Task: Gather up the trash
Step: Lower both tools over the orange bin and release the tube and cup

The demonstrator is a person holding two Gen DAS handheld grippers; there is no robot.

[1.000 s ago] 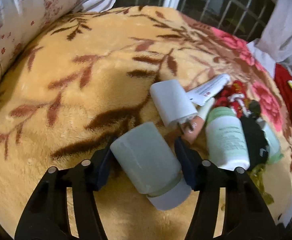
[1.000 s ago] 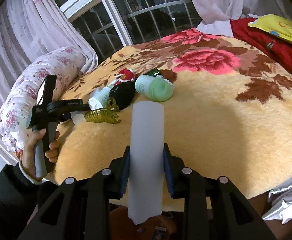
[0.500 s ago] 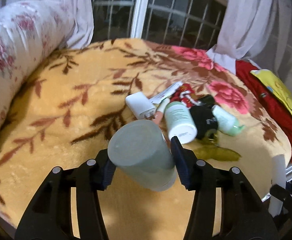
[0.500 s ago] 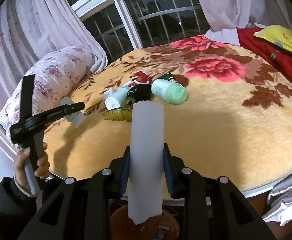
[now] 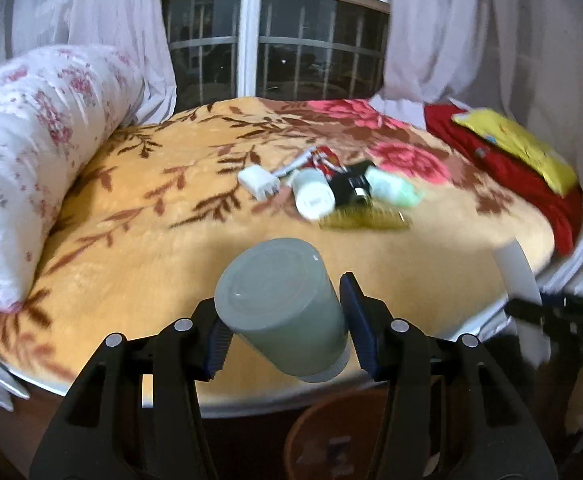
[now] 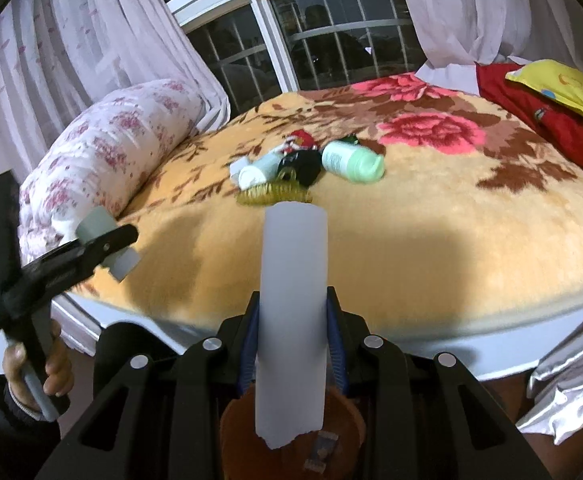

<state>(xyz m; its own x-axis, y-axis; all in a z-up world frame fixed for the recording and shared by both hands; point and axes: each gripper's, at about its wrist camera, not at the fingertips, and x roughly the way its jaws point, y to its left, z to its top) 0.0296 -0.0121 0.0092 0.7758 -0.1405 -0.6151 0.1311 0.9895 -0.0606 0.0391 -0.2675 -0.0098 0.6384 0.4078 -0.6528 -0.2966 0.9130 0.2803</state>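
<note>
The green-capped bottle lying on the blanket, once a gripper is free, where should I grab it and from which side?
Grip the green-capped bottle across its white body, probably from above. It lies on its side on the blanket, so the round body offers two opposite walls. Its cap end tapers and may slip. Its other end sits against the black item, so come in from the open side, toward the red cushion.

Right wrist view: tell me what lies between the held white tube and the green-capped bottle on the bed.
In the right wrist view, only a yellow hair clip and bare blanket lie between the white tube and green-capped bottle.
</note>
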